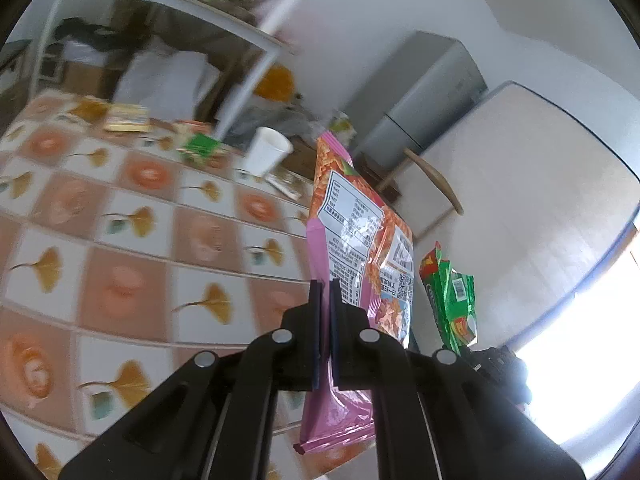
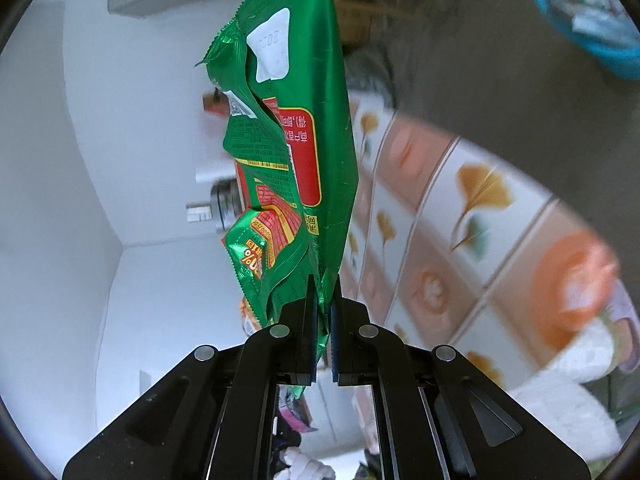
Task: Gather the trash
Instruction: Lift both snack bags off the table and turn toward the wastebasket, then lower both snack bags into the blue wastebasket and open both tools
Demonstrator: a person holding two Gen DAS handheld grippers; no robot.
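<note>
My left gripper [image 1: 325, 285] is shut on a pink and orange snack wrapper [image 1: 356, 236], which stands up past the fingertips and hangs down below the jaws. It is held over the edge of a table with a ginkgo-leaf tablecloth [image 1: 132, 248]. My right gripper [image 2: 324, 280] is shut on a green snack wrapper [image 2: 296, 128] that rises crumpled above the fingers. That green wrapper [image 1: 450, 296] also shows at the right of the left wrist view, beside the pink one. A bit of the pink wrapper [image 2: 250, 316] peeks out low behind the green one.
On the table stand a white paper cup [image 1: 266, 156], a green packet [image 1: 200, 146] and a yellow packet [image 1: 126, 118] near the far edge. A grey fridge [image 1: 424, 92] and a wooden chair [image 1: 432, 184] stand beyond. A blue basin [image 2: 588, 20] sits at the upper right.
</note>
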